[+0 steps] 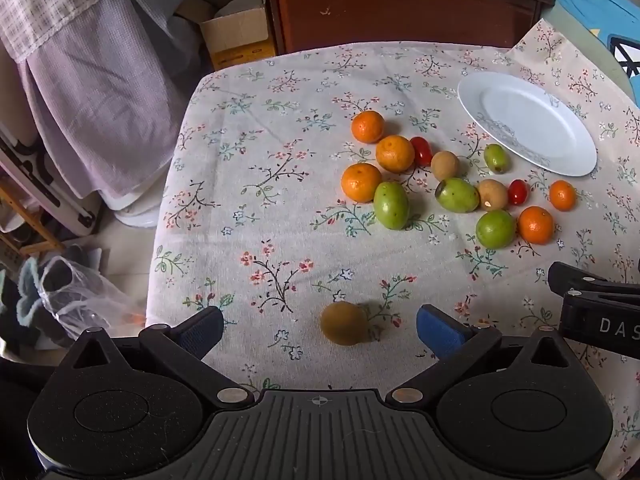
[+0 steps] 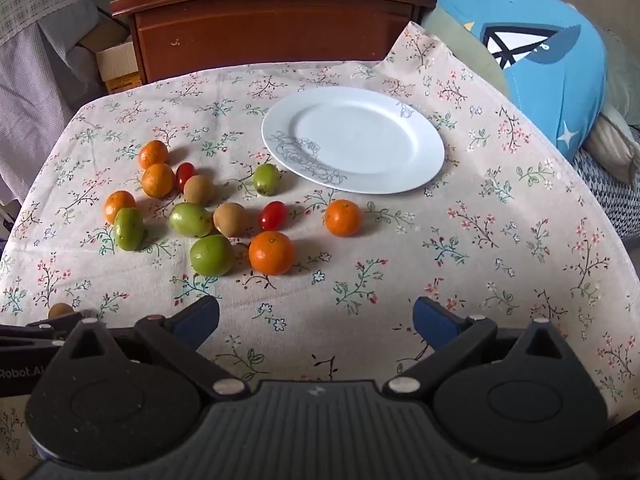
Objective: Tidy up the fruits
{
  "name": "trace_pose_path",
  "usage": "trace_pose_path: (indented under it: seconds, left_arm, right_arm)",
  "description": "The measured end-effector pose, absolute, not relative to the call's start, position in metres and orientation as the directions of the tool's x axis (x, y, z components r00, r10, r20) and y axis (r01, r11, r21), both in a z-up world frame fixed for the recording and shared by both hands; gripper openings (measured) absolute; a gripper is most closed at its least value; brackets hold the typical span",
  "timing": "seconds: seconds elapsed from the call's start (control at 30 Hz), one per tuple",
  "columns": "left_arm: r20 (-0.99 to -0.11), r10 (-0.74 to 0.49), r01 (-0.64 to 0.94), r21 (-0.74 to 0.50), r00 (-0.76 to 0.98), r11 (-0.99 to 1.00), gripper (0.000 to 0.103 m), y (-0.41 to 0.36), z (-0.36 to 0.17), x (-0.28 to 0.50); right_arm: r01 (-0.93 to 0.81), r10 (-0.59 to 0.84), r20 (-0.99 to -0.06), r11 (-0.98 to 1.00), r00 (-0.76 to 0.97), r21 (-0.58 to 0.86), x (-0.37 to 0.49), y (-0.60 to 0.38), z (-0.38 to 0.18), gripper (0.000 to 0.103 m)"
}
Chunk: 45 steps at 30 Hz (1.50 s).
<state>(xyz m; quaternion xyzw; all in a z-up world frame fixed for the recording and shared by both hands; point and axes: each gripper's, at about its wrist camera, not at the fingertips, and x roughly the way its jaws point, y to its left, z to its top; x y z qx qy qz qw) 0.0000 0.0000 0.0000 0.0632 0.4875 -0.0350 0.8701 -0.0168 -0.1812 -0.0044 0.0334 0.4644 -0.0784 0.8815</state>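
Holding both tools wide apart, gripping nothing — my left tool [image 1: 320, 330] brackets a kiwi [image 1: 344, 323], my right tool [image 2: 316, 320] hangs over bare table [image 2: 460, 272], plate [image 2: 420, 128] beyond.

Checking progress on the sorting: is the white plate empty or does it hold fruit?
Empty. The white plate shows only its bare surface and printed pattern; all the fruit lies on the tablecloth beside it.

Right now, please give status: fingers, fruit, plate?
Left gripper open, brown fruit between fingers, ungripped. Right gripper open, empty. Plate bare, fruit loose on tablecloth. Nothing blocking.
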Motion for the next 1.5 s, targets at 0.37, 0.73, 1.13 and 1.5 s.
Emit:
trace_pose_path:
  seconds: [0.37, 0.73, 1.13, 1.5]
  left_arm:
    - [-0.859, 0.003, 0.111, 0.07, 0.511, 0.991, 0.103, 0.0025, -0.004, 0.0014]
    - [-0.862, 0.003, 0.11, 0.068, 0.506, 0.992, 0.103, 0.0006, -0.0046, 0.0021]
    - [-0.854, 0.0, 0.107, 0.065, 0.521, 0.992, 0.103, 0.0001, -0.0057, 0.0022]
    - [-0.853, -0.006, 0.111, 0.061, 0.523, 0.992, 0.103, -0.0013, -0.005, 0.0019]
  right_arm:
    - [0.159, -0.064, -0.845, 0.987, 0.531, 0.025, -0.0153, -0.1803, -0.0087, 0.102]
    - [0.147, -0.067, -0.849, 0.989, 0.523, 0.013, -0.0146, -0.1777, -0.0109, 0.101]
    - [0.153, -0.075, -0.852, 0.988, 0.518, 0.006, -0.0145, -0.1769, -0.0126, 0.101]
    - [0.157, -0.08, -0.851, 0.988, 0.518, 0.003, -0.0152, -0.1772, -0.0125, 0.101]
